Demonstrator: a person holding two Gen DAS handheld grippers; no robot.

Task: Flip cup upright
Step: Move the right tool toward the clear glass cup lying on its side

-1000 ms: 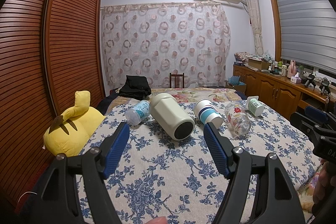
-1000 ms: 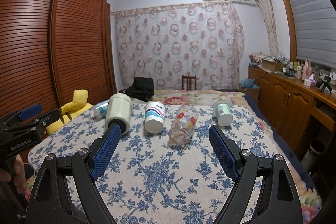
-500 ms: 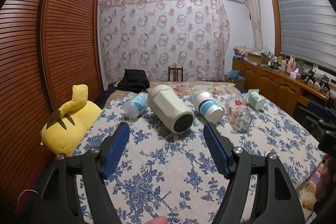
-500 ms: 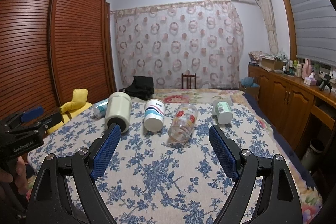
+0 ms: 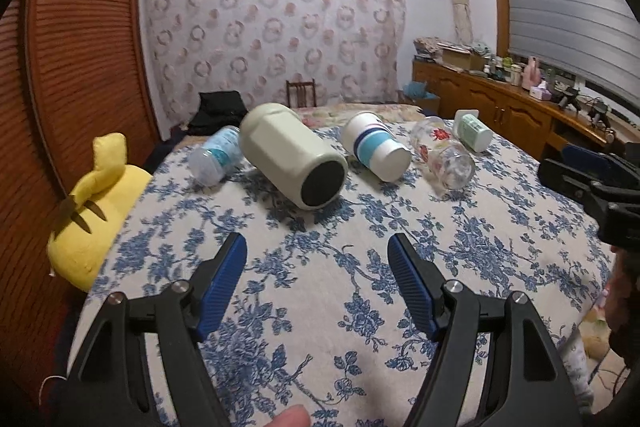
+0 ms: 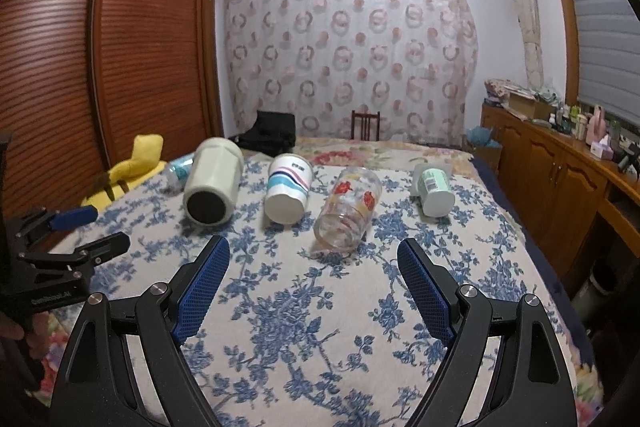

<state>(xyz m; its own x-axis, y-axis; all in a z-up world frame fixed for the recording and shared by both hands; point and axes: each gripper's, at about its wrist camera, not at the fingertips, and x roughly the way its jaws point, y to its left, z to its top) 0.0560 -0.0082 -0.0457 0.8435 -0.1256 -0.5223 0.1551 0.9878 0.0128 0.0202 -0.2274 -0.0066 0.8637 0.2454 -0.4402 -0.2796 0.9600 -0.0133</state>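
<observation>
Left gripper (image 5: pixel 317 259) wide open, empty, over the bed (image 5: pixel 360 307). Right gripper (image 6: pixel 313 259) also wide, empty. Five cups lie on their sides in a row toward the bed's far edge: cream cup (image 5: pixel 294 165) straight ahead of left gripper, striped cup (image 6: pixel 289 193), glass (image 6: pixel 349 211), green cup (image 6: pixel 434 190), clear cup (image 5: pixel 216 157). Yellow plush (image 5: pixel 94 211) at left edge.

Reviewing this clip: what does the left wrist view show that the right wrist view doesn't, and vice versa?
Only the left wrist view: the open left claw close up, a fingertip at the bottom edge, and the right claw seen side-on.

Only the right wrist view: the open right claw close up and a dark bin beside the cabinets.

Both: five cups lying on their sides on the floral bedspread, including the cream tumbler and the glass cup, plus the yellow plush.
</observation>
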